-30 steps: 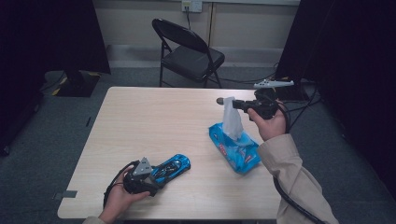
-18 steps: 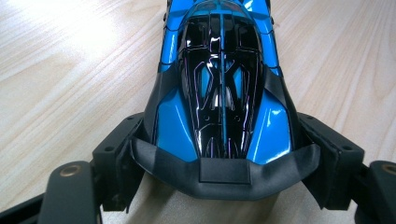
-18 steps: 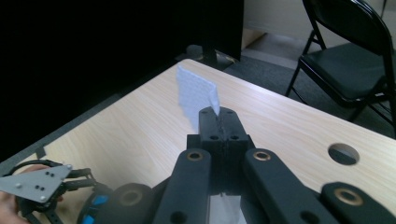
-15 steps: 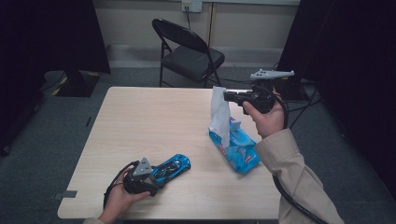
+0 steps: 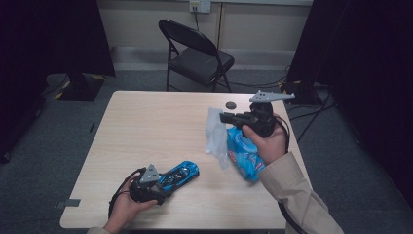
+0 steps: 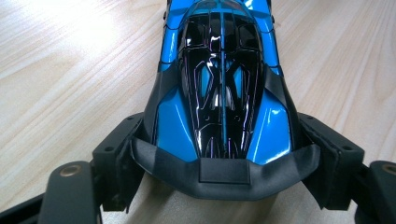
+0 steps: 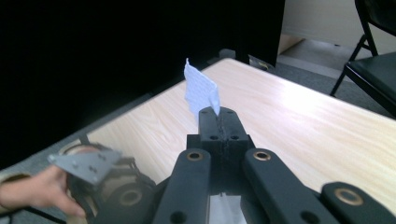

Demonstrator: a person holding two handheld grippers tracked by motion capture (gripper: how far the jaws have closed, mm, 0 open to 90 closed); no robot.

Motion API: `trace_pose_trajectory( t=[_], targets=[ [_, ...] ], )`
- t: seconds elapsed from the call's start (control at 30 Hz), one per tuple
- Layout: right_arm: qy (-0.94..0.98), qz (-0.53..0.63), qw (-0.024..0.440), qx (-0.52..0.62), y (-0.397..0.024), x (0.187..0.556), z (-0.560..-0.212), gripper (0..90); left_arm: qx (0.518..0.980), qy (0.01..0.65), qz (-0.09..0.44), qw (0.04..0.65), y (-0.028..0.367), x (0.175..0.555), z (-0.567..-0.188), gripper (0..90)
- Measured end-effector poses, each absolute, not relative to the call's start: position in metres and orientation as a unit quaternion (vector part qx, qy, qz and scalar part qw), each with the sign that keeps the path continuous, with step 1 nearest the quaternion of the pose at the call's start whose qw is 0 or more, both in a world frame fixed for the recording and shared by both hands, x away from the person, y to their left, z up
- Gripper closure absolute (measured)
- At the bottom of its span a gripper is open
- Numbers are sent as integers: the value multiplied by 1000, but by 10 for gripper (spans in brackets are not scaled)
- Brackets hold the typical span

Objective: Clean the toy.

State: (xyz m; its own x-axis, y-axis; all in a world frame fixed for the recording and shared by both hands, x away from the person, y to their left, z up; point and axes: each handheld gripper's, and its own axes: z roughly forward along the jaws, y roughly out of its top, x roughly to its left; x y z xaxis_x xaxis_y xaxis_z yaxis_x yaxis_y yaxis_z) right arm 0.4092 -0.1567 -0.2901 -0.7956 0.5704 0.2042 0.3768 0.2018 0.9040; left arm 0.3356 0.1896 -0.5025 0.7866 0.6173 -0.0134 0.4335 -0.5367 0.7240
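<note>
Your right gripper (image 5: 225,118), jaws clamped on a thin white wipe (image 5: 215,136) hanging above the blue soft wipe pack (image 5: 242,155), could tear it if jerked, while your left gripper (image 5: 163,187) grips the glossy blue toy car (image 5: 182,173) on the tabletop (image 5: 146,126).

Dim light is falling from overhead, leaving the room's edges sinking into black. Glare is streaking the glossy toy car (image 6: 219,93), the table (image 5: 160,126) is glowing pale, and the near fingers are blurring slightly.

Tabletop (image 5: 146,131) centre and left wide open, toy car (image 5: 180,173) and wipes pack (image 5: 243,156) block near side
</note>
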Motion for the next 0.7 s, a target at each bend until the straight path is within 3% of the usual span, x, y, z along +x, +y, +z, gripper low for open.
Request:
trace_pose_trajectory(
  t=[0.17,0.4,0.7],
  targets=[
    [775,543,82,313,-158,397,-327,900,872,301,122,367,189,336,-501,244],
    [763,539,31,355,-170,375,-410,900,872,301,120,366,187,338,-501,243],
    [789,481,45,379,-185,351,-468,897,873,300,120,365,186,339,-501,243]
  ],
)
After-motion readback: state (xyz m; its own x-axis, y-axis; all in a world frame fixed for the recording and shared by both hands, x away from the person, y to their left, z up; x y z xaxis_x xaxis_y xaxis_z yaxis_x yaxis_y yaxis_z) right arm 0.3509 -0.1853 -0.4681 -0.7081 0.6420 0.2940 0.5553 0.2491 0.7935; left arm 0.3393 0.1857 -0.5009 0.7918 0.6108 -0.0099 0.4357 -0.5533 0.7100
